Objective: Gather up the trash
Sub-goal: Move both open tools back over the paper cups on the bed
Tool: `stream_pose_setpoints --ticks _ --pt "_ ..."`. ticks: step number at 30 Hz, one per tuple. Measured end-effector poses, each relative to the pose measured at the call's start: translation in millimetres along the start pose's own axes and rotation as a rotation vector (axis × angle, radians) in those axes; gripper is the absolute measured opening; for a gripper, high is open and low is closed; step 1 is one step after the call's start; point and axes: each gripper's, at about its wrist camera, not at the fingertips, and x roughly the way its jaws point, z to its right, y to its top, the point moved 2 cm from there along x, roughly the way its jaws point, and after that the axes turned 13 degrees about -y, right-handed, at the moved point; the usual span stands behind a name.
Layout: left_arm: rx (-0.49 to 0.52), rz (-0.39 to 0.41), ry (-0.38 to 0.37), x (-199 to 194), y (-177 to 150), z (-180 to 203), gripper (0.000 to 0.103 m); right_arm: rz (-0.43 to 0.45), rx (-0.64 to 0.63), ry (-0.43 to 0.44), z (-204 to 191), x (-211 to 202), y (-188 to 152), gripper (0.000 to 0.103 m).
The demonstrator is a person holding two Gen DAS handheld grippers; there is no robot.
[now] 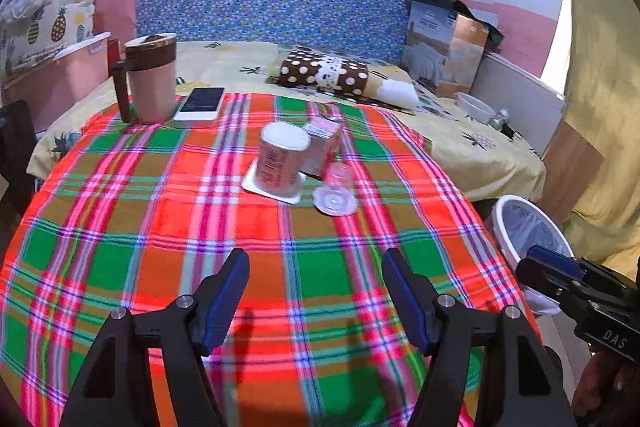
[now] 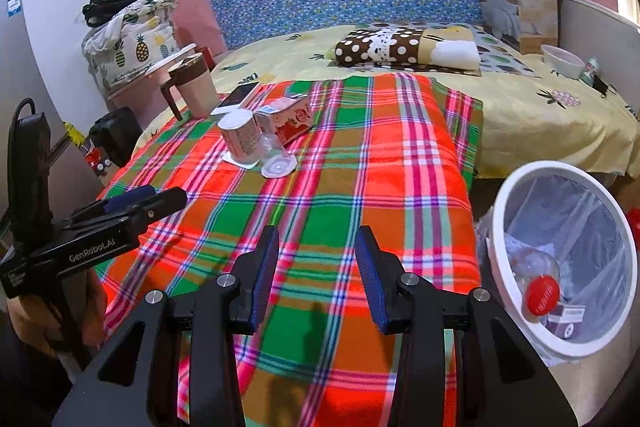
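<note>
Right wrist view: right gripper [image 2: 316,259] fingers spread, empty; upturned pink-labelled plastic cup [image 2: 240,137] far ahead-left; left gripper [image 1: 316,291] spread, empty.

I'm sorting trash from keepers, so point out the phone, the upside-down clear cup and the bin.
phone [image 1: 200,103]: left wrist view, dark screen.
clear cup [image 1: 335,201]: left wrist view, its wide rim.
bin [image 2: 500,211]: right wrist view, white rim.

From my remote view, a brown-lidded mug [image 1: 150,79] stands at the plaid blanket's [image 1: 160,227] far corner, a white phone [image 1: 200,103] just beside it; beyond the blanket, a polka-dot pillow [image 1: 324,73] lies on the bedsheet.
</note>
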Motion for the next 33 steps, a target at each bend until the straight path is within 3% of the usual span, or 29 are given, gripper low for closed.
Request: stream_pose_setpoints --ticks 16,33 --pt "-0.038 0.016 0.01 5.0 26.8 -46.5 0.068 -0.027 -0.045 0.02 -32.6 27.8 19.7 0.042" --pt "-0.071 0.024 0.01 11.9 48.7 -104.7 0.068 -0.089 -0.074 0.017 -75.5 99.9 51.3 0.042"
